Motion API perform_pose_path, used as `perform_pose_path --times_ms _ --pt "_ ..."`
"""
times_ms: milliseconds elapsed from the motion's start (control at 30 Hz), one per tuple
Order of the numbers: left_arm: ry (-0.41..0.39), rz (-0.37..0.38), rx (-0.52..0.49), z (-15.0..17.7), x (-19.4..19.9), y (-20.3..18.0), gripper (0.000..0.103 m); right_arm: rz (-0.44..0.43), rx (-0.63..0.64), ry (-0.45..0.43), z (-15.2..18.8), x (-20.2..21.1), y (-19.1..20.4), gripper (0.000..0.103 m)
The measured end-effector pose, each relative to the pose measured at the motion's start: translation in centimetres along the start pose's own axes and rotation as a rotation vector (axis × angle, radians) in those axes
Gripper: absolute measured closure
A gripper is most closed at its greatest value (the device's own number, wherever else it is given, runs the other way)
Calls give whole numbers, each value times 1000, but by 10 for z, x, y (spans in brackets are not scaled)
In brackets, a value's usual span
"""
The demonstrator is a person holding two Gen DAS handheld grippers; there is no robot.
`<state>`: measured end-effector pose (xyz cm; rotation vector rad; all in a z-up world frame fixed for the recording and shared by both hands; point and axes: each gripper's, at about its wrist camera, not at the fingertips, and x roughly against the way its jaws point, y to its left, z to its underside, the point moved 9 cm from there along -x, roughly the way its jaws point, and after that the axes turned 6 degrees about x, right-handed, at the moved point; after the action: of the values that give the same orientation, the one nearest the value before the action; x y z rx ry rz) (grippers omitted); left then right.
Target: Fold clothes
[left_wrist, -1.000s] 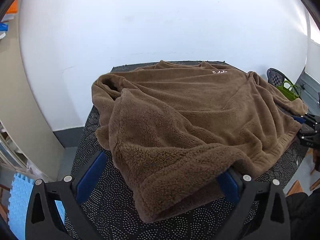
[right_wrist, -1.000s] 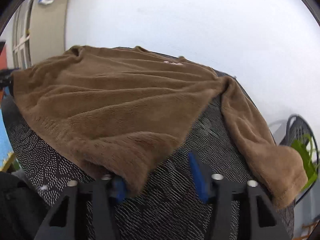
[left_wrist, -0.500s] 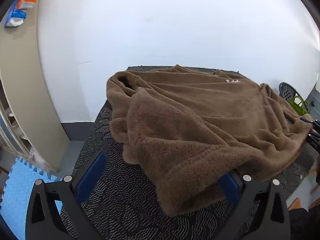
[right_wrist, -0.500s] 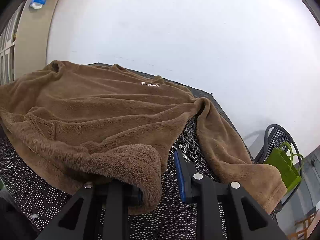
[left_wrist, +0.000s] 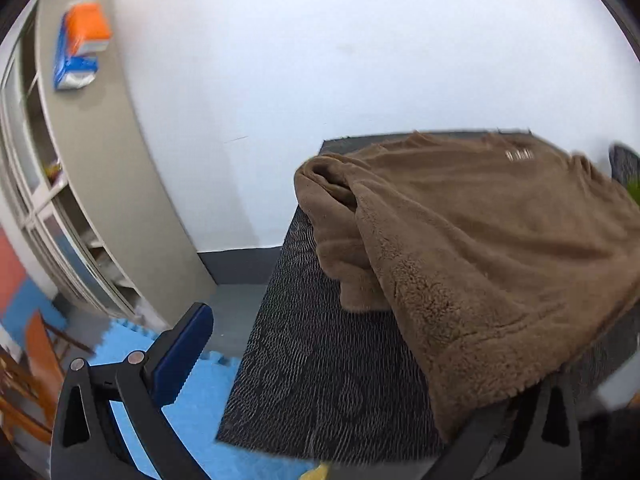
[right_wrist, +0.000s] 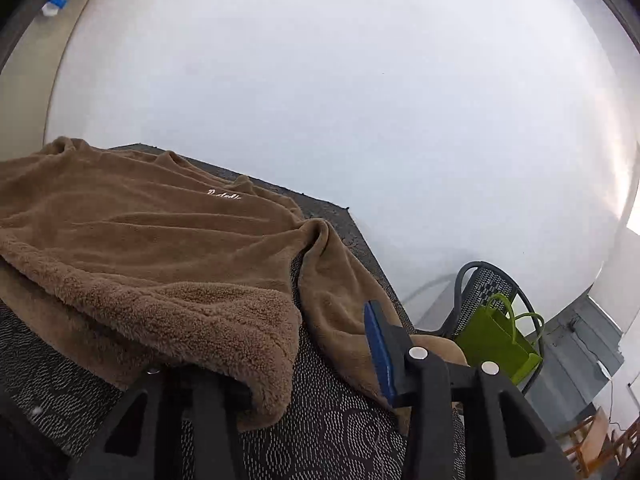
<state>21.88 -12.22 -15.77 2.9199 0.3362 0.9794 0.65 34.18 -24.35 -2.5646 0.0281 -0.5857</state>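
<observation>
From the left wrist view, our left hand-held gripper stands wide apart; the brown fleece sweatshirt drapes over its right finger, so we cannot tell whether any cloth is pinched, and we judge it as released. The garment lies on the dark patterned tabletop, heaped toward the right and far side, its near hem lifted and a bunched sleeve at the left. From the right wrist view, our right hand-held gripper is likewise spread, the thick hem lying over its left finger, the blue pad bare. One sleeve trails off the right edge, near a green bag. We judge the fleece soft, bulky, limp and grippy: best taken at the hem corners, with a deep bite.
</observation>
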Motion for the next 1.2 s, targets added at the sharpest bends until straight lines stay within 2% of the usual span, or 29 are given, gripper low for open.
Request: perform_pose_path --times_ms 133,200,300,367,500,567,633,667,700,733,767,900,1000,1100,1200 --pt "124 33 -34 29 -15 -5 0 -136 15 130 28 -7 19 60" --pt "154 42 -46 39 -23 -9 0 -202 17 175 44 -10 30 60" --pt "178 97 -100 48 -26 -18 1 -284 22 220 62 -9 43 60" --pt "185 126 -184 51 -25 -24 1 -335 35 224 61 -5 44 60" --pt "146 167 -365 53 -11 -28 1 -463 64 207 57 7 46 60" --pt "135 204 -381 51 -4 -25 1 -527 79 198 56 13 46 60" --pt "135 256 -351 47 -4 -24 1 -591 94 189 54 20 46 57" --pt "141 278 -339 45 -9 -23 1 -618 96 185 54 22 47 53" --pt "142 288 -334 44 -11 -24 1 -627 81 184 55 20 48 44" --pt "143 296 -334 45 -14 -27 0 -637 66 183 56 18 49 39" --pt "143 304 -335 46 -17 -30 0 -650 53 182 56 17 51 38" --pt "136 375 -411 55 -9 -50 0 -752 46 163 52 25 59 36" --pt "122 456 -488 55 5 -59 0 -808 50 135 50 35 59 29" --pt "136 533 -500 49 16 -55 0 -829 -44 98 40 36 45 28" --pt "123 583 -485 39 31 -45 0 -827 -153 13 17 34 28 26"
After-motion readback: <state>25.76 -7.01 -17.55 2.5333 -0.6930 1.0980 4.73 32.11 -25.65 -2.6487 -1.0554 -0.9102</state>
